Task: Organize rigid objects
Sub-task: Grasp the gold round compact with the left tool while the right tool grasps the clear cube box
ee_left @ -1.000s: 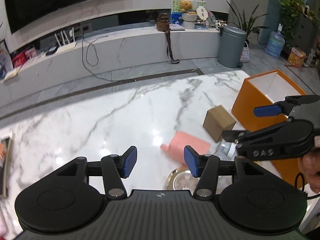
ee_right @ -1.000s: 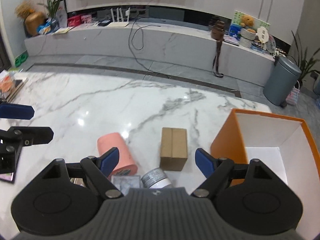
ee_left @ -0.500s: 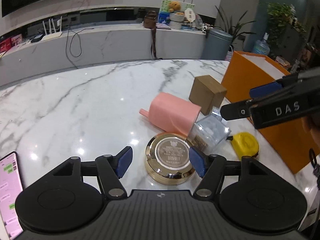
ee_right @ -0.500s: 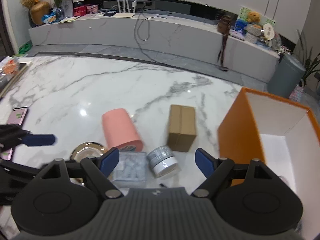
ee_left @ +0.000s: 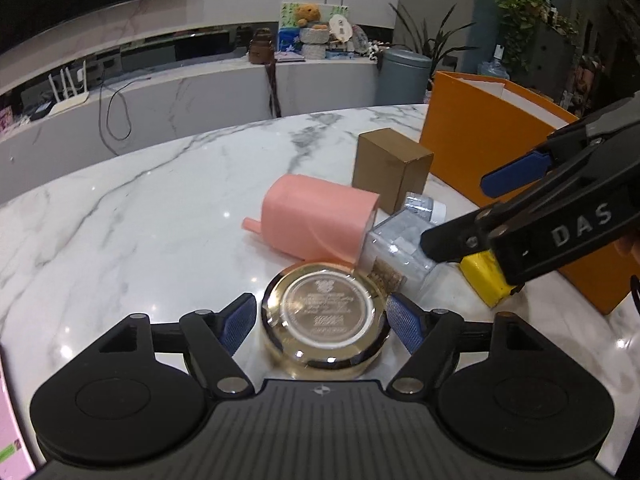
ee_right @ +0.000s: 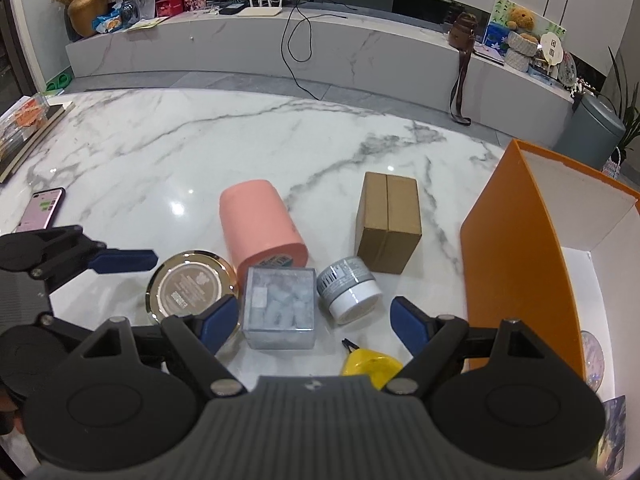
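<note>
A round gold tin (ee_left: 326, 320) lies flat on the marble table (ee_left: 140, 216). My left gripper (ee_left: 322, 326) is low around it, jaws opening, with the tin between the blue pads and a small gap on the left side. My right gripper (ee_right: 314, 326) hangs open over a clear plastic box (ee_right: 280, 308) and a grey-and-white jar (ee_right: 348, 290). A pink cup (ee_right: 260, 224) lies on its side behind them, with a brown cardboard box (ee_right: 388, 228) to its right. A yellow tape measure (ee_right: 370, 364) peeks out below the right gripper.
An open orange box (ee_right: 516, 264) with a white inside stands at the table's right edge. A phone (ee_right: 42, 208) lies at the left, with books (ee_right: 24, 132) farther back. Beyond the table are a marble bench and a grey bin (ee_left: 404, 76).
My left gripper has dropped down and tipped toward the table, spreading its jaws around the gold tin. The right gripper has sunk slightly, bringing the clear box and jar into its view.
</note>
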Demonstrator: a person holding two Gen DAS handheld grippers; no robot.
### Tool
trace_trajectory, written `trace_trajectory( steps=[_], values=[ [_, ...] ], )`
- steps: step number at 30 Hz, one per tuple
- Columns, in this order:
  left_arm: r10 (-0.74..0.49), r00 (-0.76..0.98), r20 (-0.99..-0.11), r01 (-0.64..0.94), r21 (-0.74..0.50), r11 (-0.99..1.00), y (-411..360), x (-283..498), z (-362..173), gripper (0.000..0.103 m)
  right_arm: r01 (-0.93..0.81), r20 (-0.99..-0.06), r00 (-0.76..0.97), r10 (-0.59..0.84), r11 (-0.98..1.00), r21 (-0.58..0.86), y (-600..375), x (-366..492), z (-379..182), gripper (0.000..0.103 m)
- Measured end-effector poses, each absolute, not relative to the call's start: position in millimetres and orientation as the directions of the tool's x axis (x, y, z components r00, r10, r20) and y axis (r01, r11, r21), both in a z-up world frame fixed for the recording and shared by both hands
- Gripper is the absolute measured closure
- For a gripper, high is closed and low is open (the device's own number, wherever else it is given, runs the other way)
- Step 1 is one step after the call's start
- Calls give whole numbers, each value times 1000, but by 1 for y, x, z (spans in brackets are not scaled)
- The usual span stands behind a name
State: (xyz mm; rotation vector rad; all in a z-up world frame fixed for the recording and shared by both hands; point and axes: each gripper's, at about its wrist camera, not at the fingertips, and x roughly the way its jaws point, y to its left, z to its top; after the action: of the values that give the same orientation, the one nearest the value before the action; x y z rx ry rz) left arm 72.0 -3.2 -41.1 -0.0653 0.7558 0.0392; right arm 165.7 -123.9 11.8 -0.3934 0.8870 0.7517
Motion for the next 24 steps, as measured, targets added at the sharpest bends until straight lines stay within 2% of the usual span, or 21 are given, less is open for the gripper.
trace_trajectory(
  steps=[4, 9, 12, 14, 18, 19, 24],
  values=[
    [20, 743, -669, -37, -11, 999, -8, 76, -44, 13, -725, -823, 398, 404, 689, -12, -122, 171, 2, 21],
    [-2, 740, -672, -20, -24, 1000, -5, 81, -46, 12, -728, -836, 354, 419, 684, 35, -116, 176, -6, 22],
    [-8, 737, -675, -18, -32, 999, -4, 83, -47, 12, -730, -835, 361, 416, 683, 24, -111, 175, -7, 27],
    [-12, 732, -681, -15, -34, 999, -3, 83, -48, 12, -733, -834, 350, 428, 679, 41, -109, 176, -7, 34],
    [-7, 714, -700, -1, -12, 1000, -5, 84, -54, 12, -742, -846, 333, 417, 669, 37, -101, 174, -13, 35],
    [-1, 714, -700, -7, -9, 1000, -5, 83, -54, 12, -746, -850, 325, 415, 665, 39, -99, 174, -15, 40],
    [-6, 714, -700, -10, -19, 1000, -2, 80, -53, 15, -744, -843, 328, 425, 667, 47, -97, 174, -16, 46]
  ],
)
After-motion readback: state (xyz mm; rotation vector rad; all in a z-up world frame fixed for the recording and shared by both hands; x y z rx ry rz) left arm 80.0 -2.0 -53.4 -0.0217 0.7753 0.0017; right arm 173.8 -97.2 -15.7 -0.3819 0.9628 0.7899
